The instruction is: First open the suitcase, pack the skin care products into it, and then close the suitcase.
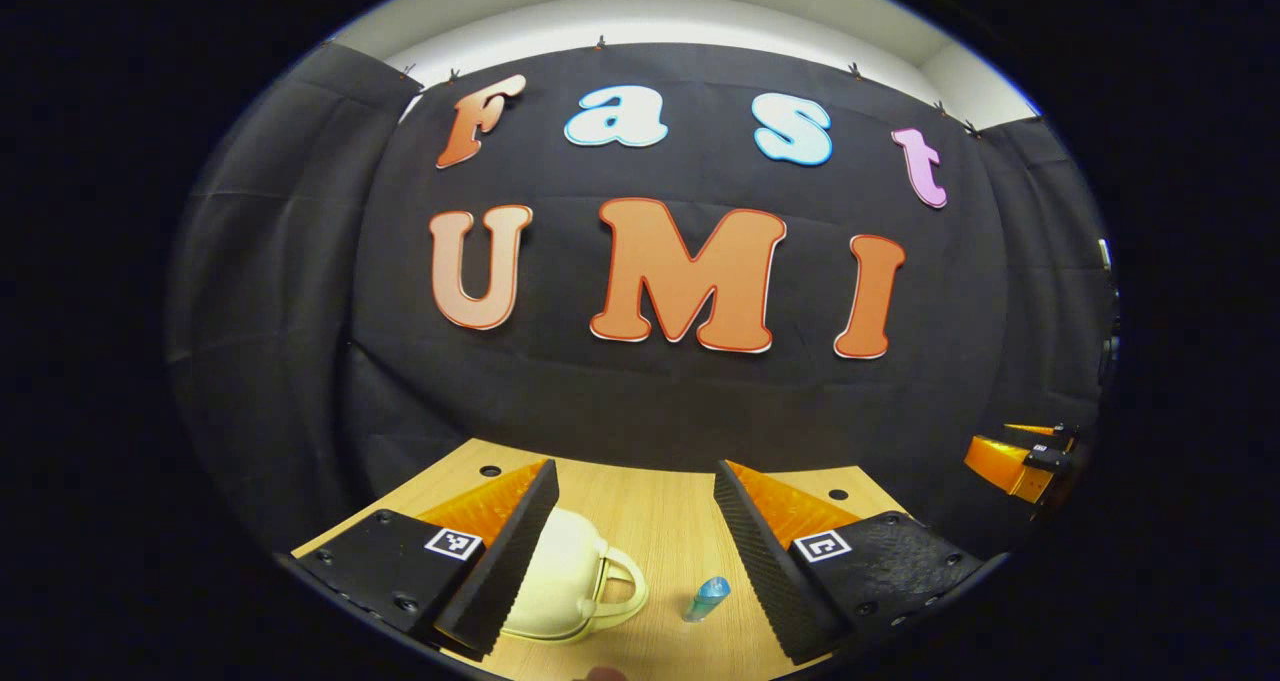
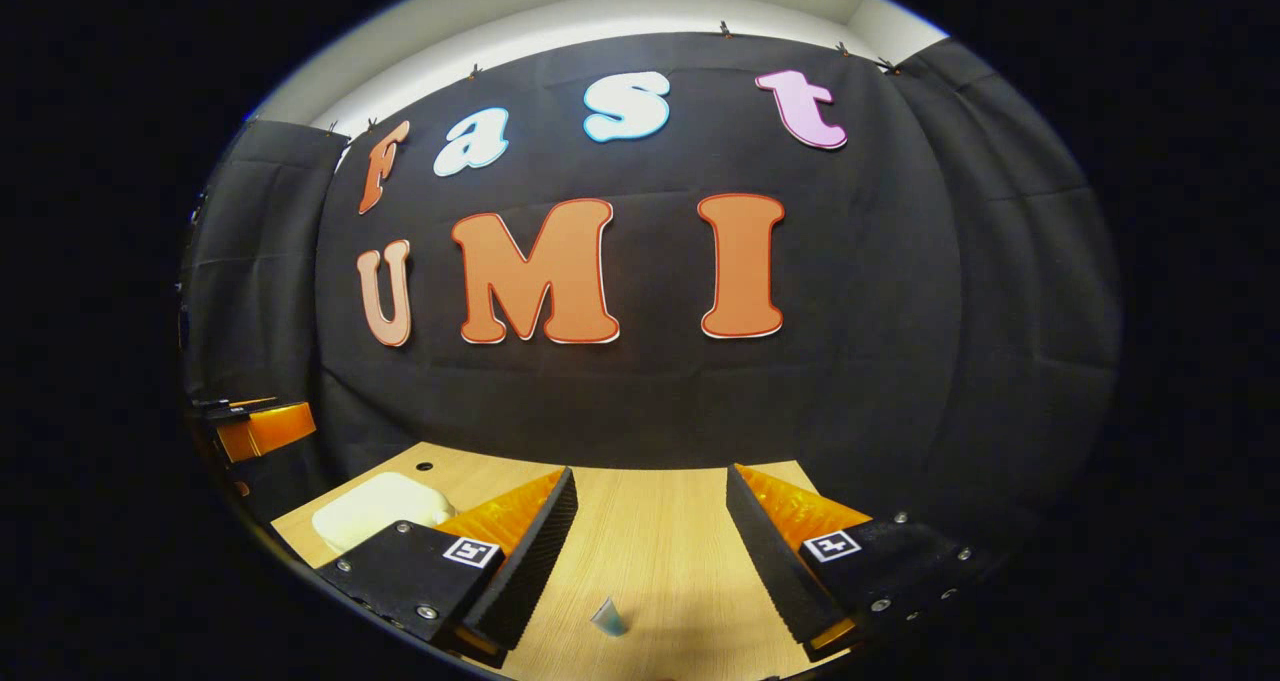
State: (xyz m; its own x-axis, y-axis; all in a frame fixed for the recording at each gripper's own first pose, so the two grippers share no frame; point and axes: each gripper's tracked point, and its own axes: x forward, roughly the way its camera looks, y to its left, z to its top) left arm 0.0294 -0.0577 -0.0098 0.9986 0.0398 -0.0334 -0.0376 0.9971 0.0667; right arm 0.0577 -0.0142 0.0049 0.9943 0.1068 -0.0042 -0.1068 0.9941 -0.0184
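Suitcase (image 1: 565, 576): small cream hard shell, likely light, rigid, slick; best taken by looped handle (image 1: 622, 586). Lid shut. Both jaws wide, empty, above desk (image 1: 660, 521).

Suitcase (image 1: 565, 576) left of tube (image 1: 708, 598) on table (image 1: 660, 511)

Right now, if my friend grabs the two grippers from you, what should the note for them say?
Left gripper: open, holding nothing, hovering over the light wooden table.
Right gripper: open and empty too, above the same table.
The small cream-coloured hard-shell suitcase with a loop handle lies closed on the table, partly behind the left gripper's finger.
The small blue translucent skin care tube stands beside it, apart from the handle.
Done: nothing yet, by the look of it.
Left: open the suitcase, put the tube inside, close it.
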